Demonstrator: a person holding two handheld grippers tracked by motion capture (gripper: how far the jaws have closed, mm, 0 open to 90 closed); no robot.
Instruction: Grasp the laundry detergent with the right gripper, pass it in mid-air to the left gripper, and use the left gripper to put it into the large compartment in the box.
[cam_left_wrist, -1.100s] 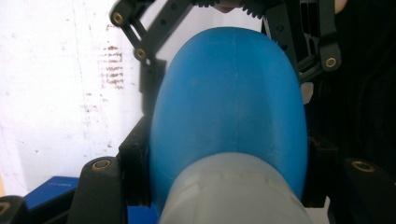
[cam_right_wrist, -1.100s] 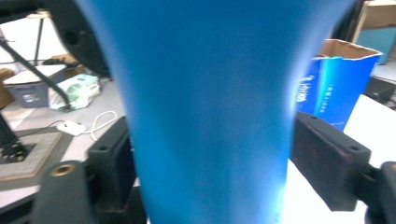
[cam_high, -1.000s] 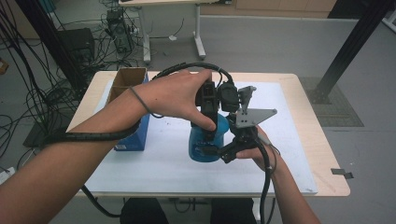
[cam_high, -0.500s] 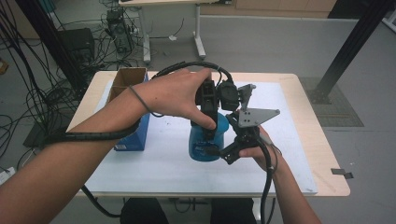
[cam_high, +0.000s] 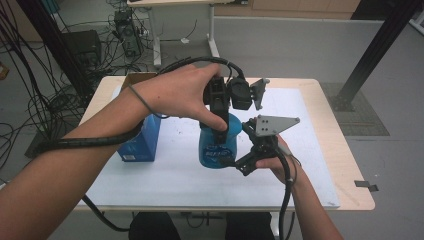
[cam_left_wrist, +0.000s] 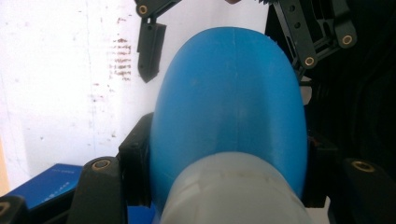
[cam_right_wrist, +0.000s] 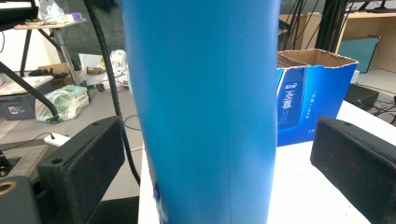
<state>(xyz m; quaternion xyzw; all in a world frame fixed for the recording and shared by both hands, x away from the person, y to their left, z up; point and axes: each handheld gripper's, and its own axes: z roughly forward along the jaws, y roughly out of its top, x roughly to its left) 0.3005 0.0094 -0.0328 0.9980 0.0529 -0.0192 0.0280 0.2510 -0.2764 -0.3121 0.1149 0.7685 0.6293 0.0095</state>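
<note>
The blue bottle (cam_high: 216, 147) stood upright on the white mat (cam_high: 310, 170) of the table (cam_high: 345, 165), with the open blue box (cam_high: 142, 142) just beside it toward the person's left. From above, the left tongs (cam_high: 218, 120) were clamped on the bottle's shoulder, just under its pale cap (cam_left_wrist: 233, 191); in the left gripper view the pads (cam_left_wrist: 133, 170) pressed both sides of the curved blue body. The right tongs (cam_high: 239, 162) stood low at the bottle's side. Their jaws had just been opening, and in the right gripper view both pads (cam_right_wrist: 81, 163) stood clear of the blue wall (cam_right_wrist: 201, 112) between them, so they held nothing.

The whole bottle therefore seemed to hang on the one upper grip. That grip sat on a smooth, rounded slope, so a lift or a twist could let the pads slide up toward the cap and the bottle drop or tip. If it leaned toward the box, it would likely knock it. The right tongs, so near the base, could also nudge the bottle askew if they pulled away at a slant.
</note>
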